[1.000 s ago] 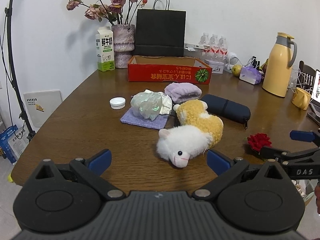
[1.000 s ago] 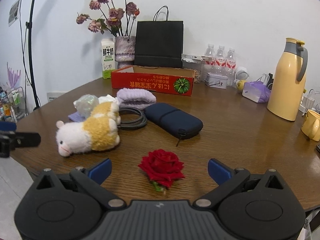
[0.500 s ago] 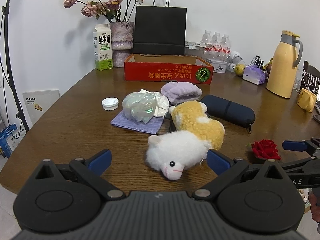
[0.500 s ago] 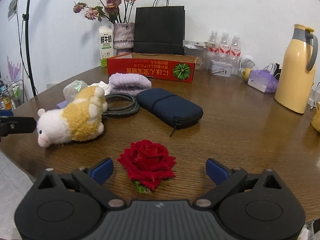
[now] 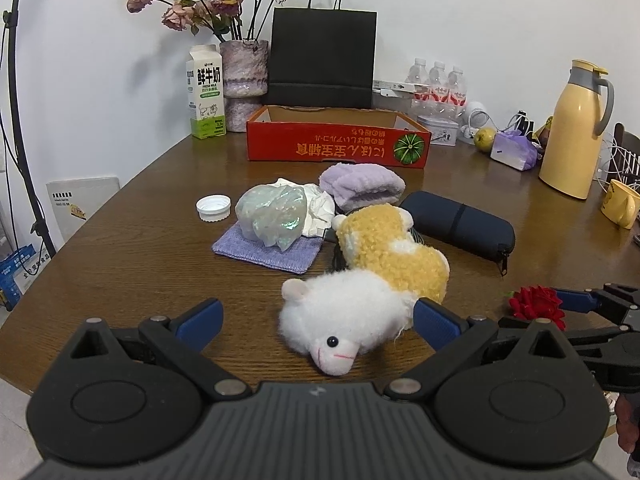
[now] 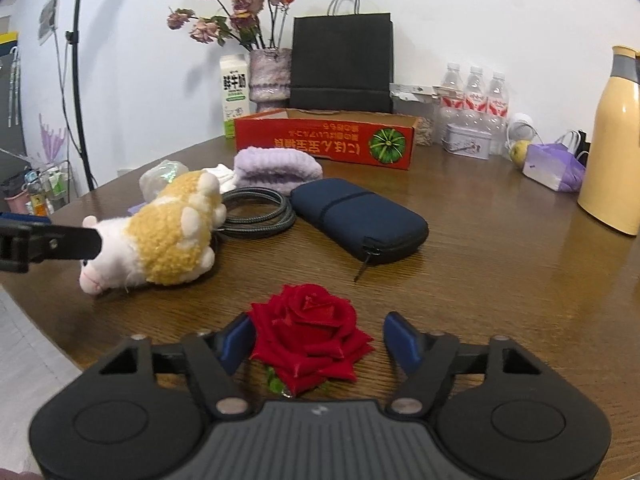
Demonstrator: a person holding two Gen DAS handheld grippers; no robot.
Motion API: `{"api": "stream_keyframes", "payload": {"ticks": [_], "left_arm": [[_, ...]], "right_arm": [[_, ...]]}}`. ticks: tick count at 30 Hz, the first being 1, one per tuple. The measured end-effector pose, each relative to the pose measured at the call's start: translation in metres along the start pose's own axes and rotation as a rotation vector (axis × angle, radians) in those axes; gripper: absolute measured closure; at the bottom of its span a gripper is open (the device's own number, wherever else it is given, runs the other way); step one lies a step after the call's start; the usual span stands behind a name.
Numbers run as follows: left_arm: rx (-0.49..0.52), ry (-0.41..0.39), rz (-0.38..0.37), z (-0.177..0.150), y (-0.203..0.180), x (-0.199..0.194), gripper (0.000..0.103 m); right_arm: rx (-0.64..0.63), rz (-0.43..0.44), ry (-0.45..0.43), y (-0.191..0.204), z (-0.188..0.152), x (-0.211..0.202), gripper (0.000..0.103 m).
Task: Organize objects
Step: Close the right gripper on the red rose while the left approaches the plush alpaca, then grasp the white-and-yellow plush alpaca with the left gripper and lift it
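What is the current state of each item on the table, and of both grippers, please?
red rose: lying between right gripper jaws, which have been closing.
Left gripper: open around plush sheep, lying on its side.
Red box: open-topped.
Navy pouch: zipped.
Bottle cap: off, lying loose.

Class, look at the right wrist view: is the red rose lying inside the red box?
No, the red rose lies on the table, between the right gripper fingers.

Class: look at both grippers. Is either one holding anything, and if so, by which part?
Nothing is held yet. The right gripper has been closing around the red rose, its bloom between the fingers, one side still clear. The left gripper stands open by the plush sheep.
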State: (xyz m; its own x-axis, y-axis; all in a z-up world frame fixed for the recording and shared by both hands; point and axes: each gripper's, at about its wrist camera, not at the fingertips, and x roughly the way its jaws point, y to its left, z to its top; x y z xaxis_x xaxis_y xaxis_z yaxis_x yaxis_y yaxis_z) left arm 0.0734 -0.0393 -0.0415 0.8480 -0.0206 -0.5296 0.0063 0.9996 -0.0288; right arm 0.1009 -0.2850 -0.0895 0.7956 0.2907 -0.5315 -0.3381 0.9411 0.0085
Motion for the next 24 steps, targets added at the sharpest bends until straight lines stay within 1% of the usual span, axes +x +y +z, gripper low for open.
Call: {"api": "stream_keyframes", "payload": {"ticks": [1, 2, 4, 5, 6, 8, 12, 16, 18, 24], "left_arm": [[0.001, 0.0, 0.0, 0.0, -0.001, 0.0, 0.0], [0.001, 0.0, 0.0, 0.001, -0.001, 0.001, 0.0], [0.003, 0.0, 0.0, 0.002, -0.003, 0.002, 0.0], [0.005, -0.001, 0.0, 0.002, -0.004, 0.002, 0.0], [0.007, -0.003, 0.001, 0.003, -0.005, 0.002, 0.0], [0.011, -0.008, 0.001, 0.005, -0.008, 0.002, 0.0], [0.013, -0.021, -0.002, 0.009, -0.011, 0.006, 0.0], [0.019, -0.007, -0.01, 0.015, -0.017, 0.013, 0.0], [0.045, 0.005, -0.025, 0.018, -0.021, 0.017, 0.0], [0.176, 0.077, -0.055, 0.031, -0.037, 0.032, 0.0]], "right_arm": [[-0.004, 0.005, -0.005, 0.0, 0.0, -0.001, 0.042], [-0.007, 0.01, -0.01, 0.0, 0.0, -0.001, 0.048], [-0.011, 0.021, -0.014, -0.001, 0.0, -0.001, 0.056], [-0.013, 0.026, -0.015, -0.001, 0.001, -0.001, 0.061], [-0.012, 0.03, -0.015, -0.002, 0.001, -0.001, 0.063], [-0.005, 0.039, -0.017, -0.005, 0.004, 0.0, 0.065], [0.007, 0.038, -0.032, -0.01, 0.01, 0.001, 0.065], [0.006, 0.037, -0.043, -0.013, 0.017, 0.001, 0.065], [0.005, 0.038, -0.047, -0.014, 0.021, 0.002, 0.065], [-0.01, 0.047, -0.057, -0.017, 0.032, 0.004, 0.065]]}}
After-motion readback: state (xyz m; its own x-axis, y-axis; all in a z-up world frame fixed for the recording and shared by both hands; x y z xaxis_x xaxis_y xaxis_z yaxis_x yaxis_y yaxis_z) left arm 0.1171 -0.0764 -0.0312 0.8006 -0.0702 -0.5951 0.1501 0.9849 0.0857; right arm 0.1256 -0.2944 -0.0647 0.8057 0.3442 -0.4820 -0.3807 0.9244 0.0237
